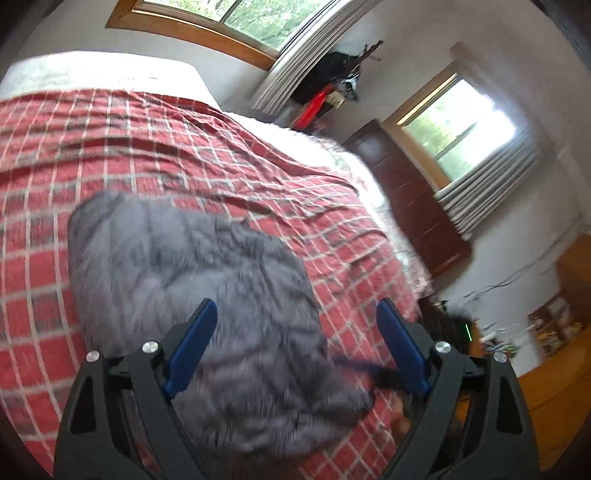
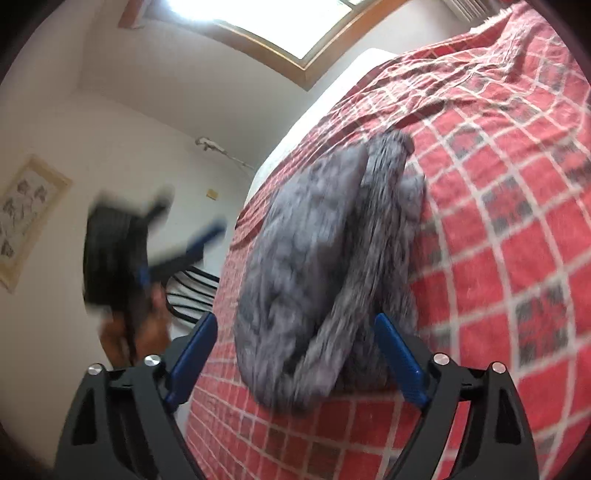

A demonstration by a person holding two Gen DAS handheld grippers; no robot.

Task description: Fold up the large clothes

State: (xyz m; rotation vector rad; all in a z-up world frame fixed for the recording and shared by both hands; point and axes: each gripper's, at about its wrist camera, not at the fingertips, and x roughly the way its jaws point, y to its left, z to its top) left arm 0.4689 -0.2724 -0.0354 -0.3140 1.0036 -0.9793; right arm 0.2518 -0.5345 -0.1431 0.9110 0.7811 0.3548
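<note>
Left tool point(image 1: 297, 314), seen along its own fingers: both blue pads spread wide, nothing between them pressed or pinched; released. Right tool point(image 2: 295, 328): pads likewise spread wide, the near end of the cloth lying in the gap but gripped by neither pad; released. In the right wrist view the left tool appears again as a blurred dark shape at the far left, off the edge of the bed, carried by a hand that is only partly visible.

Grey garment point(image 1: 192, 295): a mottled grey, soft-looking piece lying in a compact, roughly folded bundle on the bed; in the right wrist view it shows a layered edge with one flap lapped over another, and a narrower part running away toward the far end; what kind of garment it is cannot be told through the motion blur. It rests on the red checked bedspread point(image 1: 221, 155), which covers the bed point(image 1: 92, 70), white at its far end; the bundle sits near the bed's near edge, just ahead of both tools.

Beyond: a wood-framed window point(image 1: 240, 22), a dark wooden dresser point(image 1: 406, 192) below a second window, and a framed picture point(image 2: 26, 218) on the wall.

Step in hand, as judged: the fold appears laid down and let go. The next move would call either for a fresh grasp on the bundle's layered edges to halve it again, or for smoothing it flat; both pads should take all layers together, lest the flaps slide apart.
</note>
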